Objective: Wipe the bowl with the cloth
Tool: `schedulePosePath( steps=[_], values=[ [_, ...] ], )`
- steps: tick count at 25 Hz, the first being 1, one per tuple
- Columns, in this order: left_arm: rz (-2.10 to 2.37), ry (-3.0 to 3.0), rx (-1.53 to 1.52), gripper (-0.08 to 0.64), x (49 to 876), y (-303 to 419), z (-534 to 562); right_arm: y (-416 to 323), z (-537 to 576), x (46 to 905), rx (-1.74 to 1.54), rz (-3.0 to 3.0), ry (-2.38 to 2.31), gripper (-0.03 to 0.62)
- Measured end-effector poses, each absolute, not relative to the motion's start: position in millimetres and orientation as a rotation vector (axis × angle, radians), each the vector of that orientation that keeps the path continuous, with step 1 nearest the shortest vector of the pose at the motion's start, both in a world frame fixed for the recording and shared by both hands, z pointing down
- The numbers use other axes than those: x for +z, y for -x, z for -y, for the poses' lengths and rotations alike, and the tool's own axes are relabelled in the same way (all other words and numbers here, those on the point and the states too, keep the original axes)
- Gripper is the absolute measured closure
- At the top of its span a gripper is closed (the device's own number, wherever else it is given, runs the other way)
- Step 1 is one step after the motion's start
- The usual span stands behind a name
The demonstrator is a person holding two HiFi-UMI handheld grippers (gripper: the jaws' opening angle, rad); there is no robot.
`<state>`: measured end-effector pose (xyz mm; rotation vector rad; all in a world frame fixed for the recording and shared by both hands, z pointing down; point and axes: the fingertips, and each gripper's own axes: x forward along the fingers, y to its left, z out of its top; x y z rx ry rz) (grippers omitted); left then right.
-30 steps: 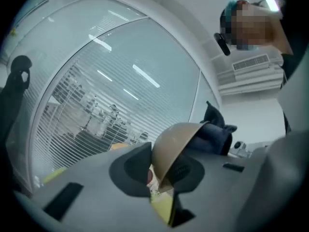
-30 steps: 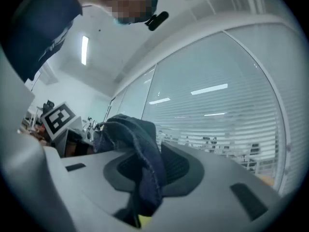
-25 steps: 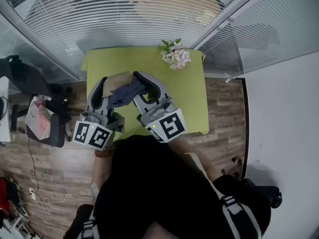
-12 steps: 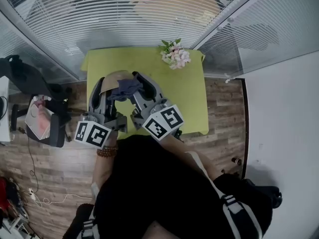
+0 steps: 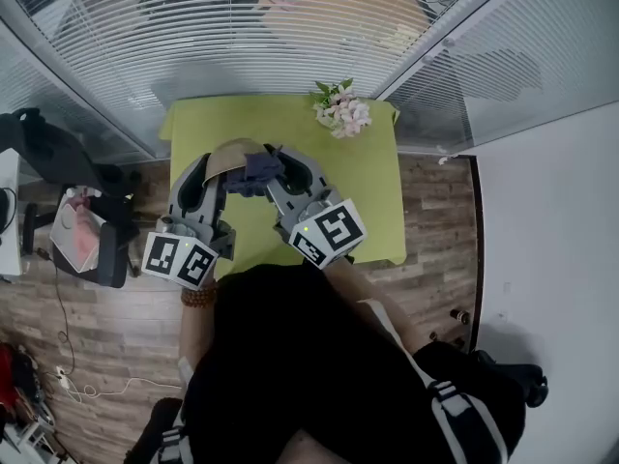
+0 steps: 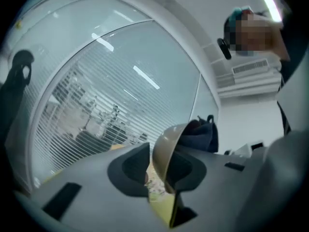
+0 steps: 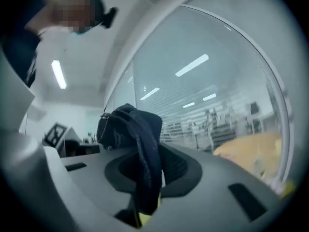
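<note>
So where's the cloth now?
In the head view, left of centre: the cloth is pinched in the right gripper, against the bowl.

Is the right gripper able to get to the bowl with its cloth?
Likely yes. The right gripper, whose jaws have just been closing on the cloth, is already right beside the open bowl, with nothing between them.

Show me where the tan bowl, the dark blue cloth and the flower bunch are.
tan rounded bowl point(image 6: 161, 153): left gripper view, on its outer wall.
dark blue cloth point(image 7: 147, 158): right gripper view, on the hanging fold.
pink-and-white flower bunch point(image 5: 340, 112): head view, on the blossoms.
</note>
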<state>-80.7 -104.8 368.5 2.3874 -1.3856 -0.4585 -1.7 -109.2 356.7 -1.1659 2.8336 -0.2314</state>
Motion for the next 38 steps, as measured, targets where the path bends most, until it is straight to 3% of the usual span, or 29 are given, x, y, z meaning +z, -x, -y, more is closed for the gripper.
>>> schedulePosePath(
  steps=[4,6,9,13,28,31,38],
  values=[
    [1.578,-2.475,-0.093,0.496,387,77,112,14,92,348,0.825,-3.046,1.334,0.532],
    [1.514,-2.460,-0.113,0.526,388,71,116,18,91,341,1.113,-3.006,1.303,0.532],
    [1.371,-2.433,-0.244,0.529,377,57,121,5,95,328,0.972,-3.001,1.242,0.532],
    [1.193,-2.329,-0.439,0.529,366,34,128,-21,107,310,0.405,-2.871,1.229,0.520],
    [1.027,-1.984,-0.777,0.500,390,43,126,-32,109,341,-0.125,-2.562,1.314,0.492],
    [1.094,-1.991,-0.702,0.505,408,55,125,-13,110,351,-0.019,-2.762,1.265,0.492],
    [1.105,-1.798,-0.634,0.537,454,69,125,2,97,365,0.769,-3.163,1.196,0.448]
  ],
)
